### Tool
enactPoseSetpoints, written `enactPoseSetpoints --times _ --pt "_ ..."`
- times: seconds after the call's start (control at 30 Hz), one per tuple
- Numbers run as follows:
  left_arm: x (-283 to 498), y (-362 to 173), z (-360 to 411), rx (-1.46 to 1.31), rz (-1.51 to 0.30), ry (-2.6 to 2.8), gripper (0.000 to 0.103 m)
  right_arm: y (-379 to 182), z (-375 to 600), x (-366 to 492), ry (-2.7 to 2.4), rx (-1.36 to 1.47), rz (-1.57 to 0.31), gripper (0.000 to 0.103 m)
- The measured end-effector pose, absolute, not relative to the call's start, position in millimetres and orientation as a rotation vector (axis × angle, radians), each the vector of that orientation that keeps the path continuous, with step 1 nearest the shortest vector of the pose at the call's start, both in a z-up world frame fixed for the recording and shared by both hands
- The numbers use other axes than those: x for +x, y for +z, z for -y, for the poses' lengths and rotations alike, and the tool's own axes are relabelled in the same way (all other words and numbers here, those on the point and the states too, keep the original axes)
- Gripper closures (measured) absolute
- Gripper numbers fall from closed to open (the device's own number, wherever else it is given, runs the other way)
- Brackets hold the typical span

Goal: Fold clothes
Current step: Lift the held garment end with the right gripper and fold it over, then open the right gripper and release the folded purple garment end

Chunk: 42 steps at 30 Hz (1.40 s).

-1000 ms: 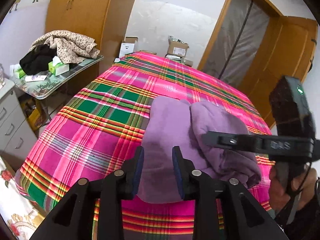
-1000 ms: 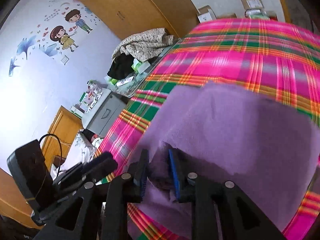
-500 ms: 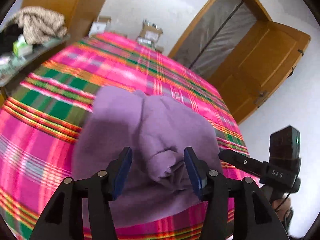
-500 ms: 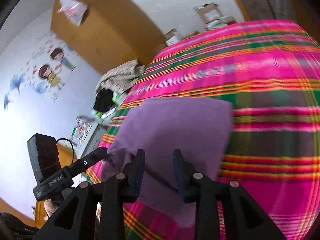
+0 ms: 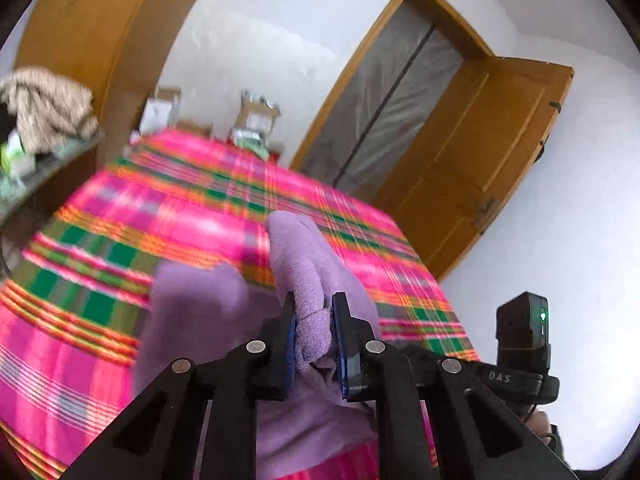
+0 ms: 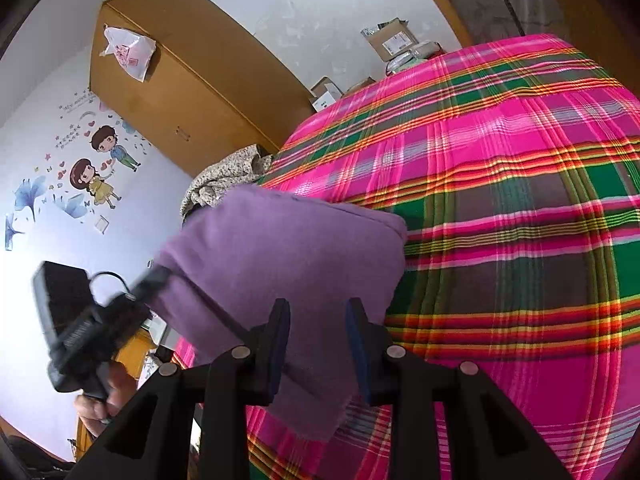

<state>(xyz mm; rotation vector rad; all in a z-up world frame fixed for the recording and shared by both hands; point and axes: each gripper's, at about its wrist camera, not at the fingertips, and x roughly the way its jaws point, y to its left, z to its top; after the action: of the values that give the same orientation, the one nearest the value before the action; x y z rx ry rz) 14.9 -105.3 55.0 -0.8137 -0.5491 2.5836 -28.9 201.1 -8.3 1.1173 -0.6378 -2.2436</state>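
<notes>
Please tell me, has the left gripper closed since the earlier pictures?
Yes. The left gripper was open above the purple garment on the plaid bedspread; now its fingers are shut on a raised bunch of that garment.

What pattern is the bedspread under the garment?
Pink, green and orange plaid bedspread; clearest in the right wrist view.

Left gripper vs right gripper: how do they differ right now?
The left gripper is shut on a bunched fold of the purple garment; the right gripper stands open, with cloth between its fingers but not pinched. The left fingers sit narrowly apart; the right fingers are spread wider. Both are black with blue pads, over the plaid bedspread.
</notes>
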Motion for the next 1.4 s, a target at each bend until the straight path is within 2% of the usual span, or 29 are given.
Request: enactPoseSetpoints --times 0.2,0.43,0.73,0.97,1.03,1.2,1.27,1.4 --pt "31 19 155 -0.95 0.67 2.626 0.087 -14 -184 -33 -2.21 1.138 0.615 0.072" --pt "45 -37 170 -1.117 0.713 2.589 0.086 -24 -171 -40 -2.194 1.179 0.563 0.072" --pt "63 -3 159 -1.043 0.508 2.699 0.083 -29 -165 -28 -2.169 1.199 0.477 0.072" --pt "63 34 139 -0.906 0.443 2.715 0.079 -44 -154 -17 -2.077 1.285 0.334 0.072" --pt "56 35 118 -0.901 0.42 2.657 0.075 -44 -157 -29 -2.08 1.279 0.372 0.071" --pt "38 7 55 -1.021 0.305 2.483 0.074 -44 -166 -57 -2.086 1.264 0.467 0.066" --pt "33 -10 43 -1.098 0.285 2.442 0.074 -44 -170 -69 -2.087 1.257 0.505 0.063" --pt "43 -23 42 -1.135 0.273 2.429 0.075 -45 -173 -91 -2.082 1.249 0.564 0.063"
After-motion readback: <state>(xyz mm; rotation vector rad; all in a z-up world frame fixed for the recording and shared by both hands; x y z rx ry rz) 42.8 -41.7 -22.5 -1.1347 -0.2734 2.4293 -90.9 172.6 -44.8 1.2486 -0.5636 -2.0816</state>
